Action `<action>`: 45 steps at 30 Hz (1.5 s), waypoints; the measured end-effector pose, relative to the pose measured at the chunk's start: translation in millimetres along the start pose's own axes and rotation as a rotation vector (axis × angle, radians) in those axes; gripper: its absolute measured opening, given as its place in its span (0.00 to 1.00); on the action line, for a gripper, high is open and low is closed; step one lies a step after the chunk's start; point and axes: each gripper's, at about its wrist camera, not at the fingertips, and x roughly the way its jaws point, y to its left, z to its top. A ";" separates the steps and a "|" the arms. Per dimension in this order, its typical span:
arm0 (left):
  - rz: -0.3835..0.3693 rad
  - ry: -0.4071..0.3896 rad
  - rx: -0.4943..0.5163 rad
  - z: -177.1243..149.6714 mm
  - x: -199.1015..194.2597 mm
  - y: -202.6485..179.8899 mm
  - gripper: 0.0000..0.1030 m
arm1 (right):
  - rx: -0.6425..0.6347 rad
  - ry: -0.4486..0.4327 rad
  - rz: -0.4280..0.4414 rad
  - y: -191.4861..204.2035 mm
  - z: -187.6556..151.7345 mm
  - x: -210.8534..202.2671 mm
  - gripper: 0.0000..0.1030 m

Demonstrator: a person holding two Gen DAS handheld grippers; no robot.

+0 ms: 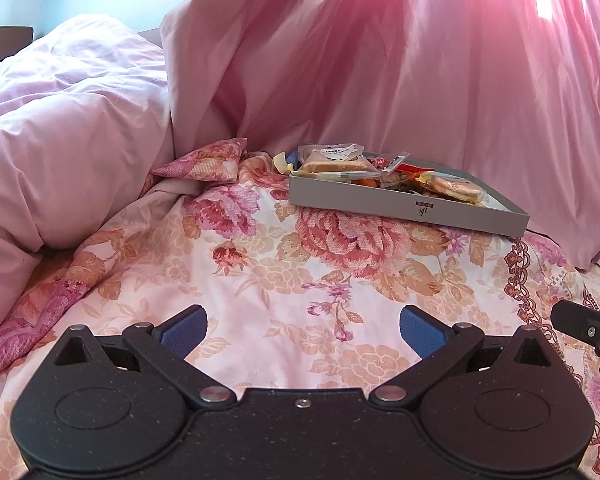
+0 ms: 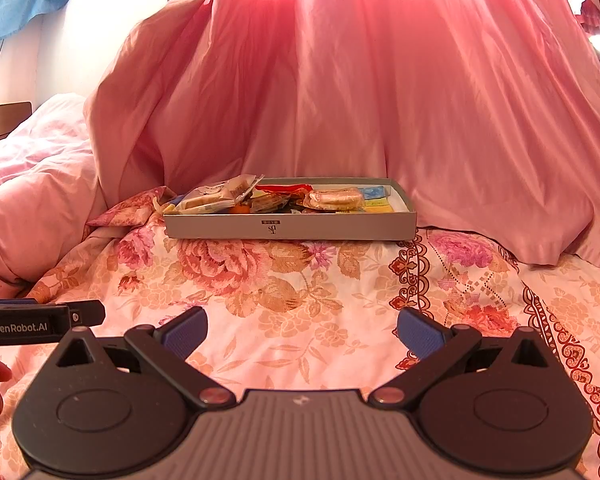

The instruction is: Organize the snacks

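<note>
Nearest to us, both tools sit low over the bedspread (image 2: 300, 312) with nothing in them: our left gripper (image 1: 303, 330) has its blue pads spread wide, and our right gripper (image 2: 302, 334) is just as wide apart, each well short of the work. Beyond the flowered cloth lies the tray (image 2: 292, 228), a shallow grey cardboard one resting flat on the bed, and the snacks (image 2: 276, 198) are heaped inside it, mostly toward its left end, with a bread pack (image 1: 334, 164) riding over the near-left corner and a round biscuit pack (image 2: 334, 199) nearer the middle. We judge these packets light and crinkly, their film slippery, and the contents easily crushed, so we would pinch a sealed edge or a flat seam rather than squeeze the middle; the bread especially is soft. Flat yellow and blue sachets (image 2: 376, 200) at the right end look thin and hard to lift off the floor of the tray. We expect the tray to shift on soft bedding if pushed. Behind it all hangs the pink curtain (image 2: 380, 100), with a duvet (image 1: 72, 128) bunched at the left.
</note>
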 end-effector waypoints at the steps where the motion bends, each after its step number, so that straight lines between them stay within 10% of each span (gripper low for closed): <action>1: -0.001 0.000 0.000 0.0 0.0 0.0 0.99 | 0.000 0.000 0.000 -0.4 0.1 -0.2 1.00; 45: -0.005 0.041 0.006 2.7 -0.6 -3.7 0.98 | 0.000 -0.002 0.000 0.5 -0.2 -0.6 1.00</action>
